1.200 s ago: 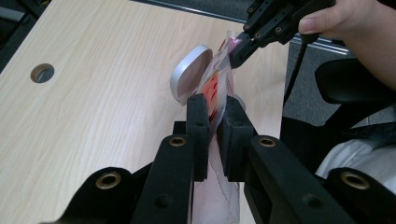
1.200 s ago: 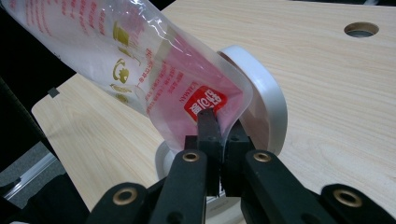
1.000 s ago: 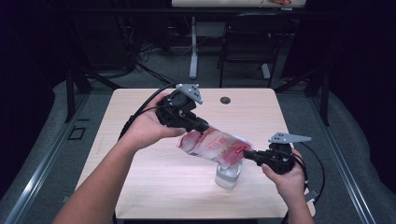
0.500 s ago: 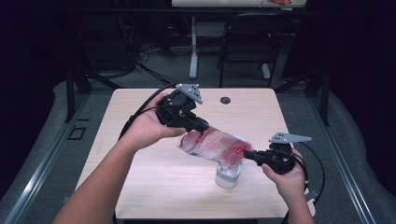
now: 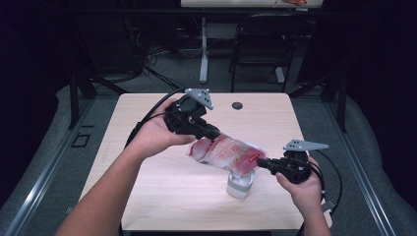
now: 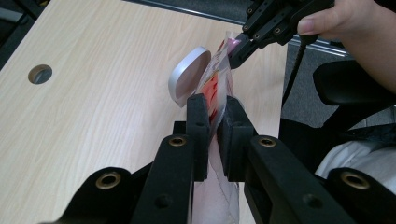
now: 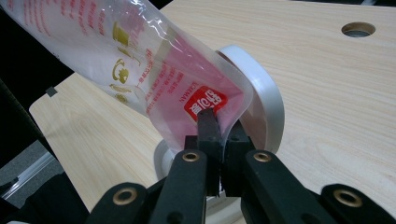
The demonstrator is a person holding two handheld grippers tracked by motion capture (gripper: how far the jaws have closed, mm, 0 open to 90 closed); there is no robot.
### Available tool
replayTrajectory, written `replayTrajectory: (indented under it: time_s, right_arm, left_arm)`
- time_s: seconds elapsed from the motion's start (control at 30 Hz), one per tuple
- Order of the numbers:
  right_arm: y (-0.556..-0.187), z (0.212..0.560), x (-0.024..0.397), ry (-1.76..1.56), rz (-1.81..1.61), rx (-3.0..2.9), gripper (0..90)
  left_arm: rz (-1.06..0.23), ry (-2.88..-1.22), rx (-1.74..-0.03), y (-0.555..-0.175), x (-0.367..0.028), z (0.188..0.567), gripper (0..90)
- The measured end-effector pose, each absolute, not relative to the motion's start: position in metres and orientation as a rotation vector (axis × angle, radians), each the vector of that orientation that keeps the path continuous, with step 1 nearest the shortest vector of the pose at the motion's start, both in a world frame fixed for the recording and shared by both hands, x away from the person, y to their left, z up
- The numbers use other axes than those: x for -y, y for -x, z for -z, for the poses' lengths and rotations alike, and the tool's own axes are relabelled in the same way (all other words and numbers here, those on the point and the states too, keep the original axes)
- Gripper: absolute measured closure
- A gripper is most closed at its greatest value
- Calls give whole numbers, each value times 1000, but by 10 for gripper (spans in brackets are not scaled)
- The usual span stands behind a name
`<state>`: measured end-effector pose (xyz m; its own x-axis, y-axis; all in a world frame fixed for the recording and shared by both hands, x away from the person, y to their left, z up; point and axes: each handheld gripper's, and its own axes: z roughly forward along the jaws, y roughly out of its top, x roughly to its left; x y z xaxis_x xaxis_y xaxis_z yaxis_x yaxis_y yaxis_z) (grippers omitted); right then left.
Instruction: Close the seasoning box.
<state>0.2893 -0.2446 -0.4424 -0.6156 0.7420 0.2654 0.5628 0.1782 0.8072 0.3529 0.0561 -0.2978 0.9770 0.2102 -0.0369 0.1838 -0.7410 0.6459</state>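
Note:
A clear plastic bag (image 5: pixel 223 151) with red and pink print hangs tilted over the table, its lower end down to the right. My left gripper (image 5: pixel 212 133) is shut on its upper end, and in the left gripper view the jaws pinch the film (image 6: pixel 215 119). My right gripper (image 5: pixel 260 163) is shut on the bag's lower corner, by a red label (image 7: pixel 205 103). Right under that corner stands a small white jar (image 5: pixel 240 185). Its round lid (image 7: pixel 267 108) stands up open behind the bag (image 7: pixel 116 51). The same lid (image 6: pixel 189 74) appears beside the bag (image 6: pixel 220 86) in the left gripper view.
The light wooden table (image 5: pixel 147 196) has a round cable hole (image 5: pixel 237 105) near its far edge. Cables trail from both grippers. A chair and table legs stand in the dark beyond the far edge. The person's lap is close at the near edge.

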Motion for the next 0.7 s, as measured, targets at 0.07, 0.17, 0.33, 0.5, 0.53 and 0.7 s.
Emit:
replayTrajectory:
  time_s: [0.07,0.17,0.33,0.5,0.53,0.7]
  right_arm:
    - [-289,442,244,-1271,-1416,-2257,894]
    - [-289,442,244,-1267,-1408,-2257,893]
    - [-289,441,244,-1260,-1401,-2265,893]
    - [-289,441,244,-1261,-1407,-2262,894]
    - [-289,441,244,-1259,-1405,-2262,894]
    - [-288,440,243,-1253,-1423,-2254,893]
  left_arm:
    - [-50,-2424,-272,-353,-57,298,840]
    - [-48,-2420,-276,-353,-58,298,840]
    - [-50,-2422,-279,-353,-58,298,839]
    - [-53,-2422,-278,-353,-59,299,837]
    - [-55,-2420,-282,-352,-60,299,837]
    - [-53,-2415,-295,-353,-65,301,834]
